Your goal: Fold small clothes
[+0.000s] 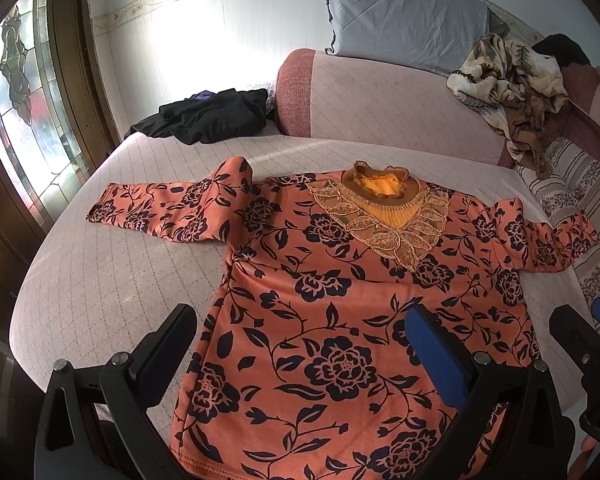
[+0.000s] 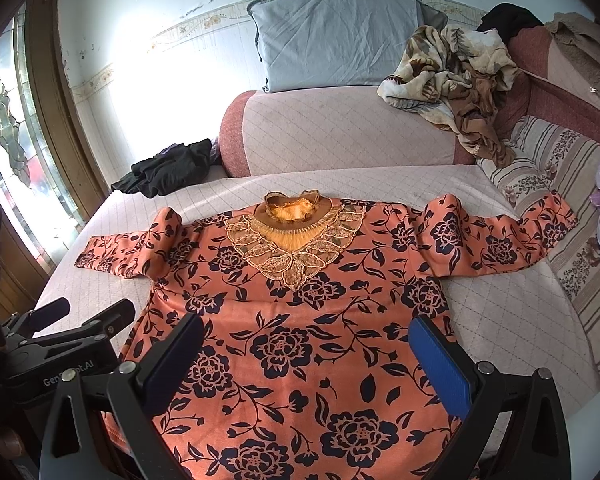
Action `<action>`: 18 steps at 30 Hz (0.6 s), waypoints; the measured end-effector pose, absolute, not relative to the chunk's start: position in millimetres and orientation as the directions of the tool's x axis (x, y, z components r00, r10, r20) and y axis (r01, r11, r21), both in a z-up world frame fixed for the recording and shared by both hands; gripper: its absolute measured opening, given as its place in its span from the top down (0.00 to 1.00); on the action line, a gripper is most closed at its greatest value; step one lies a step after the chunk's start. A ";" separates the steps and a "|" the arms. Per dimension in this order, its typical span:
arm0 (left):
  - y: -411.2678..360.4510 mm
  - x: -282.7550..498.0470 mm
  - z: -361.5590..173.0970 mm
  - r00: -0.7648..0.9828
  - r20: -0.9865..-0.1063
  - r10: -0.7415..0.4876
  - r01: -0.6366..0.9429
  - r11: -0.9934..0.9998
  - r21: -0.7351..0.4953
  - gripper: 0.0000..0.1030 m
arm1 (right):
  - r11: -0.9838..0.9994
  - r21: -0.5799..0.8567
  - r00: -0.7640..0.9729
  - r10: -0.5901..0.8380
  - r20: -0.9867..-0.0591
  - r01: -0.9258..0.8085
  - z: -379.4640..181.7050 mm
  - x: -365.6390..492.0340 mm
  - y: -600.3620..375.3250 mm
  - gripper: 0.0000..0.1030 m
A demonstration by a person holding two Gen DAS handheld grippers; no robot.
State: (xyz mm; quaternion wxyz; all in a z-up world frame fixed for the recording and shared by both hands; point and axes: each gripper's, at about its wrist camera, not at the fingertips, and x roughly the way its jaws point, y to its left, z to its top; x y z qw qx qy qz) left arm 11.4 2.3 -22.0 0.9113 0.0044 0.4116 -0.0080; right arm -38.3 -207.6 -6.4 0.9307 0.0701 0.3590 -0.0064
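One floral top (image 1: 340, 312), two sleeves.

White letters can be read on the black body of the left gripper (image 2: 82, 318), seen at the left side of the right wrist view. They say "Gen" and then "pt.AI" (a round bolt head hides the letters in the middle). Lower on the same black body there are a few more tiny white words, too small to read. The left wrist view shows no words or numbers.
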 end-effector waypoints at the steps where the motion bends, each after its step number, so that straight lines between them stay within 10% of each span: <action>1: 2.0 13.0 -22.9 0.658 -0.753 -0.009 0.018 1.000 0.003 0.00 | 0.989 0.129 0.740 0.039 -0.672 0.065 -8.0 -37.5 -209.5 0.00; 18: 47.1 72.9 -88.0 0.499 -0.865 -0.055 -0.076 0.991 -0.107 0.00 | 0.800 0.459 0.671 0.098 -0.735 0.387 -86.7 10.3 -400.8 0.00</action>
